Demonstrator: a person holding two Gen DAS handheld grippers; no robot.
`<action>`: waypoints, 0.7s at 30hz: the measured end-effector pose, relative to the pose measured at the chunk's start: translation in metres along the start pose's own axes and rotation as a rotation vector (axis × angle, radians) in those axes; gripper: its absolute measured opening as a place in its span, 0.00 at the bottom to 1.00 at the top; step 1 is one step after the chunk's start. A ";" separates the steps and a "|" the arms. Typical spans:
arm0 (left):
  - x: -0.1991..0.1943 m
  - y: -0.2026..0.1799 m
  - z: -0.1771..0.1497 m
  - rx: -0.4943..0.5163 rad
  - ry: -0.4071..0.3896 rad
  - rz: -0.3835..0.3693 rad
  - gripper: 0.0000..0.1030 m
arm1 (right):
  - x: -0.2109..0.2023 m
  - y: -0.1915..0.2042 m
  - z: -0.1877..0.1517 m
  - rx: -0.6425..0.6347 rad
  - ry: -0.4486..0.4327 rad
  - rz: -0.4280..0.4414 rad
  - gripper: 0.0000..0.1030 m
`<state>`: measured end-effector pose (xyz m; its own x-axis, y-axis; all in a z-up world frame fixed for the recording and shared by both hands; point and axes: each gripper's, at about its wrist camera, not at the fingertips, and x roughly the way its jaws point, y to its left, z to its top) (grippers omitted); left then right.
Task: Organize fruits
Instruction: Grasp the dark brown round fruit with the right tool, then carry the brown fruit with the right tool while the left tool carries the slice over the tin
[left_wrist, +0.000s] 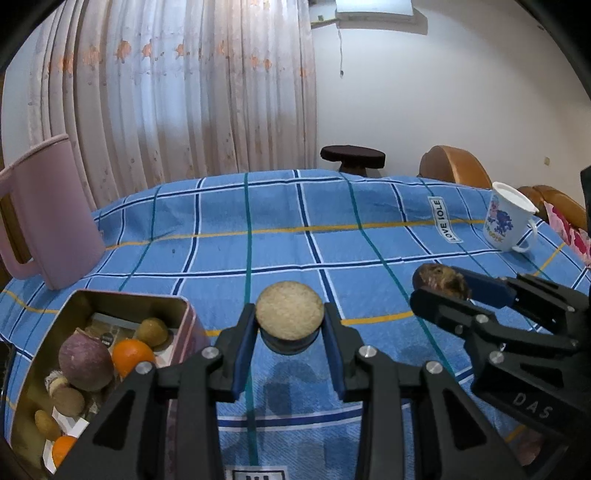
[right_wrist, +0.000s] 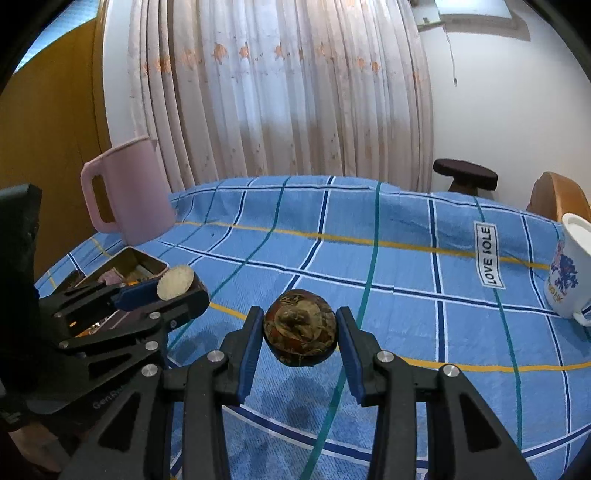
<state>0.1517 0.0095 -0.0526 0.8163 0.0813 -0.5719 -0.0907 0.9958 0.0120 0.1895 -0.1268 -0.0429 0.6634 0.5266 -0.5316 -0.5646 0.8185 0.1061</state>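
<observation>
Left gripper (left_wrist: 290, 325) clamps pale round fruit (left_wrist: 290, 310), lifted off blue checked cloth (left_wrist: 280, 243), just right of tin (left_wrist: 129, 299) with other fruit: likely next drop. Right gripper (right_wrist: 300, 334) pinches dark mottled fruit (right_wrist: 300, 326), raised, waiting turn.

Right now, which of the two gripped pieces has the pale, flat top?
The one in the left gripper: the pale-topped round piece. The right gripper holds a mottled dark brown fruit.

The matte black plastic left gripper (left_wrist: 290, 328) and right gripper (right_wrist: 300, 334) each carry 2 blue-padded fingers (right_wrist: 248, 354), silver screws, and faint, probably "DAS", lettering.
</observation>
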 end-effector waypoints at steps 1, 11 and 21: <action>0.000 0.000 0.000 0.000 -0.003 0.002 0.35 | -0.001 0.000 0.000 -0.001 -0.006 -0.001 0.41; -0.010 -0.001 -0.001 0.004 -0.051 0.019 0.35 | -0.011 -0.003 -0.002 0.007 -0.053 0.004 0.41; -0.023 -0.005 -0.003 0.023 -0.125 0.051 0.35 | -0.021 0.003 -0.005 -0.020 -0.099 -0.017 0.41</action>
<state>0.1315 0.0028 -0.0414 0.8757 0.1353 -0.4635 -0.1221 0.9908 0.0586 0.1716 -0.1368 -0.0351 0.7175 0.5339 -0.4474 -0.5620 0.8231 0.0809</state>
